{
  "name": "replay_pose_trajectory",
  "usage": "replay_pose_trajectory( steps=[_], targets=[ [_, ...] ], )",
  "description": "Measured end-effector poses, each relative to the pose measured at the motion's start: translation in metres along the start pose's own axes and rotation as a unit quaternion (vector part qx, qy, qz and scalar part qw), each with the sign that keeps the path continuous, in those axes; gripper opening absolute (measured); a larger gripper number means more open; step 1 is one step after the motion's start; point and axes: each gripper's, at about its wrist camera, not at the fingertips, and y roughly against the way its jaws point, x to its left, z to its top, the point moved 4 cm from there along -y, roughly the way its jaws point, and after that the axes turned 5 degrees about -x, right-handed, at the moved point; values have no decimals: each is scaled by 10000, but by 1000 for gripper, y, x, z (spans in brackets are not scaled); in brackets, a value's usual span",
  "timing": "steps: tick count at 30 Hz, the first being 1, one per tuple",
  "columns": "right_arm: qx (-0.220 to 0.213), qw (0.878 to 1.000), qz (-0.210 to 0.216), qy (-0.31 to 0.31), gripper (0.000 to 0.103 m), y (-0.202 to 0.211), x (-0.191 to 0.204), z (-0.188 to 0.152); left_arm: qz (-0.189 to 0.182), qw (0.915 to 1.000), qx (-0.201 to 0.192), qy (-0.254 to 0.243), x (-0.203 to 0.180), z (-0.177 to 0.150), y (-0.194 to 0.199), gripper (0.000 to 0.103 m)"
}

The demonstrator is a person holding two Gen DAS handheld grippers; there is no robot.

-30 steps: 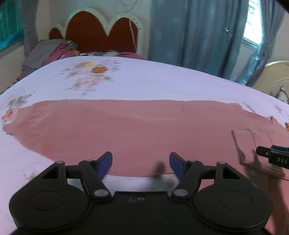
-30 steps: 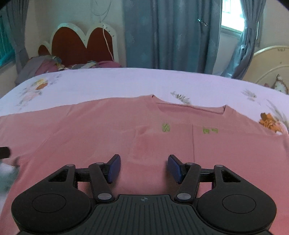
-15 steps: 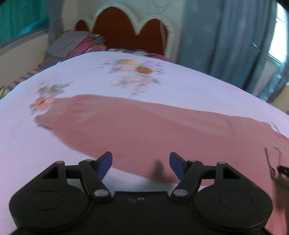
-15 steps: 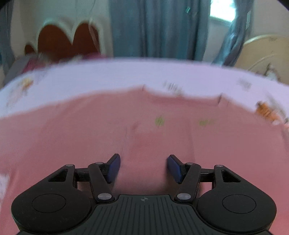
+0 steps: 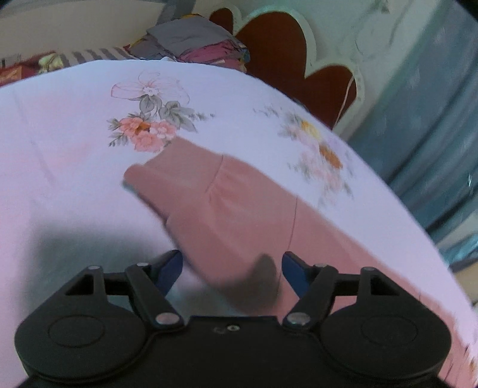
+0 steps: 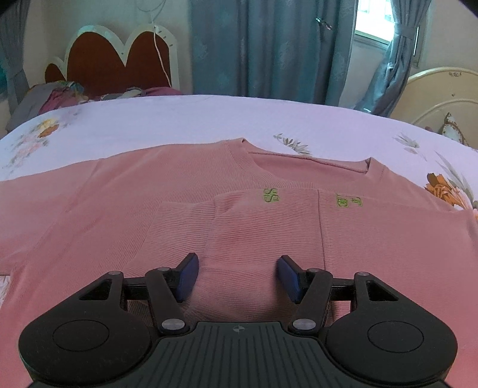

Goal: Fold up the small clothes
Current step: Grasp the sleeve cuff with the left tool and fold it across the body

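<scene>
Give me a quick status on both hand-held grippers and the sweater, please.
Left hand-held gripper closing, over outstretched sleeve, nothing gripped. Right hand-held gripper open above folded-in sleeve. Pink sweater flat on bed. Nothing obstructing.

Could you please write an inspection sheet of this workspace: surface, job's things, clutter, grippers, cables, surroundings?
Surface: bed sheet, pale with flower prints, smooth.
Job's things: pink sweater lying flat, front up, green letters on the chest; one sleeve folded across the body; the other sleeve stretched out on the sheet.
Clutter: pile of clothes at the head of the bed.
Grippers: left gripper closing, not yet gripping, over the outstretched sleeve; right gripper open over the folded sleeve.
Cables: thin white cord hanging over the headboard.
Surroundings: blue curtains, window, cream bed frame.
</scene>
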Motion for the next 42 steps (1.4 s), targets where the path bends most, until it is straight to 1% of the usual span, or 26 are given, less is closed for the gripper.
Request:
replay_pose_trajectory(
  steps=[1,2,3,5,6,7,9,12,14,16,17,19,21,25,28,30,32,34,35,36,37,39,40,41,42],
  targets=[
    [0,10000,5,-10,59,0,0,0,1,9999,-49,92,1,3,-5,53],
    [2,10000,10,-12,59,0,-1,0,16,9998,-74,170,3,5,-9,45],
    [4,10000,12,-10,59,0,-1,0,25,9996,-122,234,4,7,-12,39],
    [6,10000,22,-10,59,0,-1,0,134,9993,-171,290,8,10,-17,12],
    [10,10000,25,-7,59,1,-1,1,152,9990,-183,379,11,10,-20,9],
    [10,10000,24,10,59,1,-1,1,124,9987,-220,453,13,11,-21,8],
    [-4,10000,20,24,59,1,-1,0,138,9985,-290,434,11,11,-18,7],
    [-24,10000,19,20,59,1,-1,0,15,9986,-480,224,-3,12,-9,6],
    [-29,10000,37,-77,59,2,-2,1,-141,9980,-620,30,-18,13,2,6],
    [-86,9997,64,-235,59,3,-6,0,-377,9961,-764,-221,-40,13,15,6],
    [-98,9997,65,-199,59,3,-5,-2,-498,9947,-820,-377,-53,12,23,6],
    [-105,9999,72,-112,59,4,-4,0,-813,9893,-923,-786,-86,6,39,6],
    [-128,9991,181,-353,59,8,-9,4,-1171,9829,-914,-1088,-121,-4,50,6],
    [-230,9985,192,-465,59,21,-22,9,-1920,9674,-737,-1475,-187,-33,68,6],
    [-333,9978,164,-544,59,38,-40,9,-2423,9506,-604,-1842,-238,-63,80,6],
    [-390,9974,69,-594,59,48,-55,8,-2751,9369,-468,-2107,-273,-89,86,6],
    [-409,9969,-20,-677,59,57,-72,6,-2998,9249,-305,-2317,-299,-116,87,6],
    [-418,9961,-133,-768,59,66,-91,1,-3225,9104,-170,-2586,-325,-147,89,6],
    [-416,9958,-180,-801,59,70,-99,-1,-3343,9008,-83,-2772,-337,-165,89,6],
    [-416,9954,-223,-834,59,74,-107,-4,-3434,8891,21,-3026,-350,-186,88,6],
    [-410,9951,-258,-865,59,78,-114,-7,-3450,8812,79,-3231,-356,-203,86,6],
    [-388,9944,-311,-933,59,83,-126,-12,-3425,8660,323,-3630,-366,-239,79,6],
    [-370,9941,-317,-974,59,85,-131,-15,-3353,8609,433,-3802,-368,-252,72,8],
    [-356,9937,-306,-1014,59,88,-136,-17,-3236,8555,535,-4007,-369,-267,66,14],
    [-349,9935,-277,-1046,59,89,-139,-18,-3141,8515,628,-4152,-367,-276,63,16]
  ],
)
